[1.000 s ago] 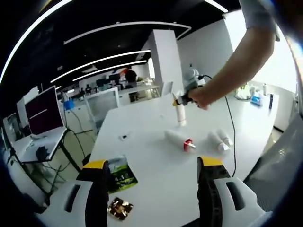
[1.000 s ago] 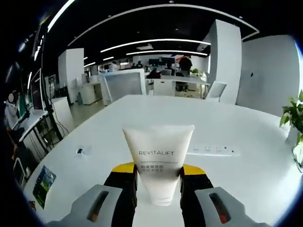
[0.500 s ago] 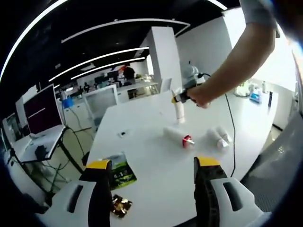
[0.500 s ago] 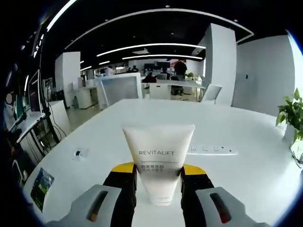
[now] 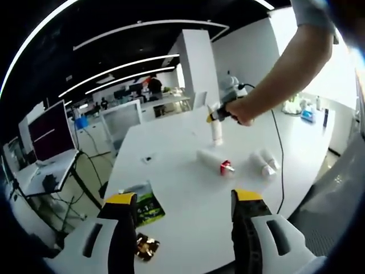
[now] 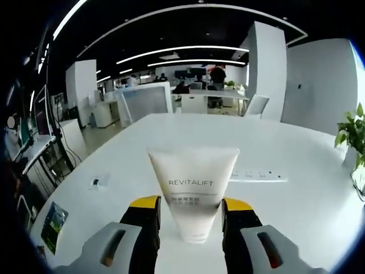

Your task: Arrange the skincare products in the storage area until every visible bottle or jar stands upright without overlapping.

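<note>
Since half a second ago the right tool [image 6: 191,206] has parted its jaws: narrow gaps now show on both sides of the REVITALIFT tube [image 6: 193,190], where before the yellow-tipped jaws pressed against it. The tube stands upright on its cap between the jaws, its flat crimped end on top. The left gripper view has barely shifted.

The white counter [image 5: 188,200] carries everything. In the left gripper view it runs away toward an open office with desks, a monitor on a stand and ceiling light strips. The person's bare arm [image 5: 285,68] reaches in from the upper right of that view, its hand around the right tool [image 5: 219,114], which sits at the top of the standing tube [image 5: 217,132] on the far part of the counter.

The left tool [image 5: 179,208] hangs over the near edge with its jaws spread wide and nothing between them.

Nearer than the standing tube, a white bottle with a red cap [image 5: 215,161] lies on its side. To its right two more white bottles [image 5: 265,164] lie side by side, touching or nearly so. A black cable [image 5: 278,154] runs down the counter past them.

In the right gripper view a white power strip [image 6: 259,174] lies on the counter beyond the tube, and a potted plant [image 6: 355,140] shows at the right edge. A green printed packet [image 5: 145,206] lies flat near the left tool's left jaw, with a crumpled gold wrapper [image 5: 146,248] just beside it at the counter edge. A small dark object [image 5: 147,159] lies farther off.
</note>
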### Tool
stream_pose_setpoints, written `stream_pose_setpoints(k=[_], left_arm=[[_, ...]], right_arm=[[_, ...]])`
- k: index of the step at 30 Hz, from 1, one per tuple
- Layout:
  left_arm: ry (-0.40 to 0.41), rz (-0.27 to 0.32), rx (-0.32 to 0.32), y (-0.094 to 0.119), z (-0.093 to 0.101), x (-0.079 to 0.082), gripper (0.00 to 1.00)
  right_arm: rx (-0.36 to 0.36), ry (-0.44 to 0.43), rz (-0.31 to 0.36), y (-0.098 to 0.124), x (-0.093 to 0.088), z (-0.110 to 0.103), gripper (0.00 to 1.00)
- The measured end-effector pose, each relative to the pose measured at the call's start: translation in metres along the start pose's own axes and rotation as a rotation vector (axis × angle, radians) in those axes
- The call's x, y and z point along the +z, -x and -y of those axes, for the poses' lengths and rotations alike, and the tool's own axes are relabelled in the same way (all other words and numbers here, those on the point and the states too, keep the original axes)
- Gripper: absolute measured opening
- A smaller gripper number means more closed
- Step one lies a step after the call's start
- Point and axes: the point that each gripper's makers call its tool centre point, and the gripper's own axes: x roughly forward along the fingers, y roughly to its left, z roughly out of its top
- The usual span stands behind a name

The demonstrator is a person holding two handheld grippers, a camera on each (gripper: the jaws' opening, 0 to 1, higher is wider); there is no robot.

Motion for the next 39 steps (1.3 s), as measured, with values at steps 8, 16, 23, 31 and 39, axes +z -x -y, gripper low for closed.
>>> stream_pose_setpoints(k=[8,16,23,31,39], left_arm=[[-0.007,-0.012,-0.005,0.000,0.001,-0.002,0.63],[-0.013,-0.019,-0.012,0.000,0.003,-0.003,0.62],[-0.021,-0.028,-0.016,0.001,0.004,-0.005,0.60],[-0.029,-0.058,-0.036,0.000,0.008,-0.010,0.55],[-0.035,-0.068,-0.044,0.000,0.010,-0.011,0.53]], right_arm=[[0.090,0.009,-0.065,0.014,-0.026,-0.004,0.61],[0.200,0.000,-0.219,0.043,-0.092,-0.026,0.68],[0.351,0.042,-0.290,0.065,-0.113,-0.054,0.62],[0.592,0.517,-0.331,0.089,-0.106,-0.078,0.61],[0.771,0.827,-0.352,0.099,-0.109,-0.098,0.57]])
